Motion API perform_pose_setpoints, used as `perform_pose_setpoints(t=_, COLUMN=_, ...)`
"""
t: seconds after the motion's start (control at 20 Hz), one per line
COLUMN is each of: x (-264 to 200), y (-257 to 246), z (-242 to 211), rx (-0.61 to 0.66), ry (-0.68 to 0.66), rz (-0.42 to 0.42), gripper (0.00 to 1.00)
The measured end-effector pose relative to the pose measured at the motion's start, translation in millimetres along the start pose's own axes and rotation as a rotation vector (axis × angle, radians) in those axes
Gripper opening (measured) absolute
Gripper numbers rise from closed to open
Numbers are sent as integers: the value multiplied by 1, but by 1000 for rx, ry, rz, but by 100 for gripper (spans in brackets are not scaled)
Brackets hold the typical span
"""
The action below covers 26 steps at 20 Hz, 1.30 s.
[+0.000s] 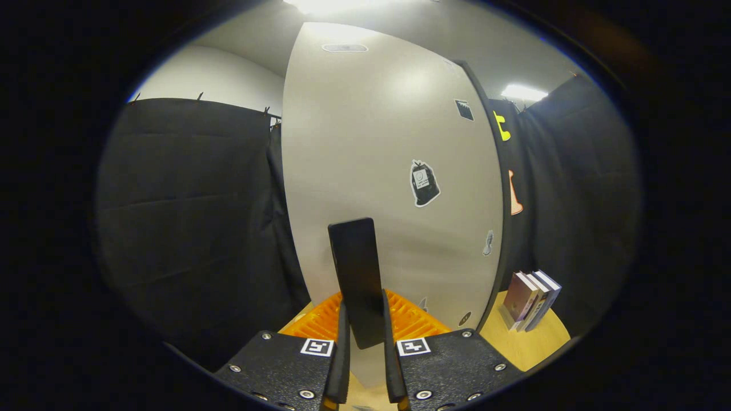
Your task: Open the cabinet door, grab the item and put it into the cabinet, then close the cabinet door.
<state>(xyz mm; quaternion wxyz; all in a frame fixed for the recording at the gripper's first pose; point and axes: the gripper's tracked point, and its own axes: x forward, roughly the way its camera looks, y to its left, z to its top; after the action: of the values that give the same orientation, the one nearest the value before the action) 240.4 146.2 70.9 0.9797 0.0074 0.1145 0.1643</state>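
The tool (362, 342) is clenched on a flat black slab (358, 274), upright between both fingers, right before the pale cabinet door (371, 142). It looks stiff, smooth and light (likely slippery), so a low grip suits it. Orange ridged rack (411, 319) behind; books (534, 299) on the wooden tabletop (531, 345).

My black two-finger claw (362, 342) points toward twelve o'clock, both fingers (341, 365) pressed against a flat black handle (357, 279).
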Motion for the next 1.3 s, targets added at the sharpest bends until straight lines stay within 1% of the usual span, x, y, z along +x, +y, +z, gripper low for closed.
perform_pose_setpoints(t=0.45, x=-32, y=-33, z=0, rx=-6, ry=-7, rz=-76, gripper=26)
perform_pose_setpoints(t=0.7, x=-47, y=-50, z=0, rx=50, ry=-16, rz=-117, gripper=25)
perform_pose_setpoints(t=1.1, x=-70, y=-78, z=7, rx=59, ry=-56, rz=-227, gripper=25)
perform_pose_setpoints(t=1.3, x=-86, y=-100, z=10, rx=73, ry=-77, rz=-273, gripper=24)
